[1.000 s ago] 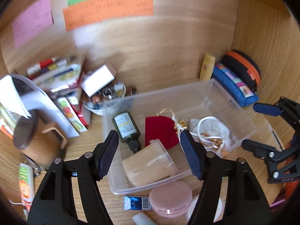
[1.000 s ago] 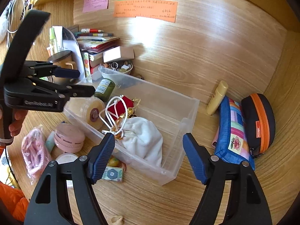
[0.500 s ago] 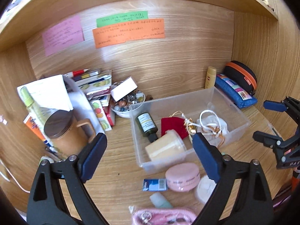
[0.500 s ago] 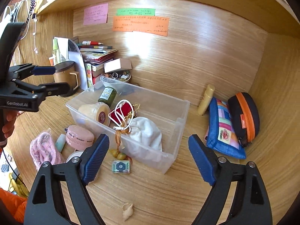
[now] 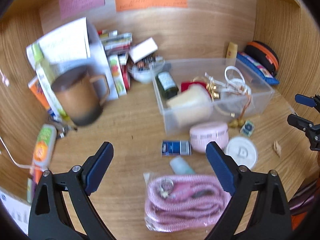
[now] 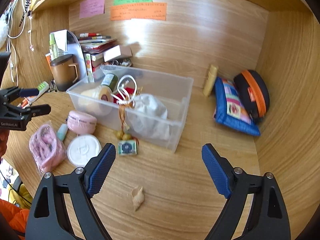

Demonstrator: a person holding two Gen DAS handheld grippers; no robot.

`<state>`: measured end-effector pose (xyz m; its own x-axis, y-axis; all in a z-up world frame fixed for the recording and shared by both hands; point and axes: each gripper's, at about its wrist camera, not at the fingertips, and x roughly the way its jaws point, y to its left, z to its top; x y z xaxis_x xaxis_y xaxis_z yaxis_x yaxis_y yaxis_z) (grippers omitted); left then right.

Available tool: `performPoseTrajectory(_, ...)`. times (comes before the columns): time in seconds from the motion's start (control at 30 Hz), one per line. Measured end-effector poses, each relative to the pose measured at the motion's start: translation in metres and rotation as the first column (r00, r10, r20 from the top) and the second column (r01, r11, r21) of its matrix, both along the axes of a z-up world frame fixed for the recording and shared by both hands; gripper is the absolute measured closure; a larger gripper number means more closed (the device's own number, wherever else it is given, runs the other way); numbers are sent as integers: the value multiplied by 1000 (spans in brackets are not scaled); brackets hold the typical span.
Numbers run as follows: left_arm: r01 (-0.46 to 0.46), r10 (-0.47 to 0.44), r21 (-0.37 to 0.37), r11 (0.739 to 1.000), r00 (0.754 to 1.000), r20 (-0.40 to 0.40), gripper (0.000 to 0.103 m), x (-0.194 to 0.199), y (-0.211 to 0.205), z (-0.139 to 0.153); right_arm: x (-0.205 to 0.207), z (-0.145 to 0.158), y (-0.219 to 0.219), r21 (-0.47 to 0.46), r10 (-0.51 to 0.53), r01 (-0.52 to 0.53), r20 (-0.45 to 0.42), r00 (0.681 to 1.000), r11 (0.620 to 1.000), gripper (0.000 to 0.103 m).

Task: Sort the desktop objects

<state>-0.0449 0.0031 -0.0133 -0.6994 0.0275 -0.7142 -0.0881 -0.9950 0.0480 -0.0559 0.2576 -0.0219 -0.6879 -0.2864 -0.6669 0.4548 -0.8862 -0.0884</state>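
A clear plastic bin holds a green bottle, a cream jar, a red pouch and a white drawstring bag. In front of it lie a pink round case, a white lid, a blue packet, a teal tube and a bagged pink cord. My left gripper is open and empty above the cord and packet. My right gripper is open and empty above a small shell.
A brown mug, papers and stacked books stand at the back left. A bowl of trinkets sits behind the bin. A blue pouch, a black-orange case and a yellow tube lie right. A small charm card lies before the bin.
Both grippers have pulled back from the bin toward the desk's front edge. The left one has also swung left and down, so the cord bag now fills its lower view.
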Motion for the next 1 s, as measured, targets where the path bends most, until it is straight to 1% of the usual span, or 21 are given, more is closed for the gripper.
performPoseTrajectory(0.2, 8, -9, 36, 999, 999, 42, 8, 14, 6, -17, 2, -22, 6, -14, -37, 38, 73, 997, 999, 17)
performPoseTrajectory(0.3, 33, -37, 64, 997, 997, 61, 8, 20, 13, -25, 4, -31, 7, -13, -43, 45, 98, 994, 999, 17)
performPoseTrajectory(0.47, 64, -70, 65, 996, 994, 79, 8, 28, 25, -34, 7, -42, 7, -1, -38, 38, 128, 991, 999, 17)
performPoseTrajectory(0.57, 55, -61, 62, 997, 994, 87, 8, 28, 26, -39, 10, -50, 6, 10, -32, 31, 152, 988, 999, 17)
performPoseTrajectory(0.63, 51, -56, 63, 997, 995, 78, 7, 29, 26, -39, 12, -54, 5, 10, -29, 27, 162, 986, 1000, 17)
performPoseTrajectory(0.7, 50, -55, 64, 997, 995, 78, 7, 29, 25, -39, 13, -57, 6, 6, -28, 27, 165, 986, 1000, 17)
performPoseTrajectory(0.77, 47, -52, 67, 997, 996, 75, 3, 30, 25, -40, 15, -60, 7, -4, -27, 28, 170, 985, 1000, 17)
performPoseTrajectory(0.87, 48, -53, 66, 997, 996, 68, 3, 32, 27, -42, 16, -61, 7, -12, -26, 28, 162, 986, 1000, 17)
performPoseTrajectory(1.0, 59, -63, 63, 996, 996, 69, 3, 34, 30, -42, 17, -60, 4, 0, -22, 22, 152, 988, 1000, 17)
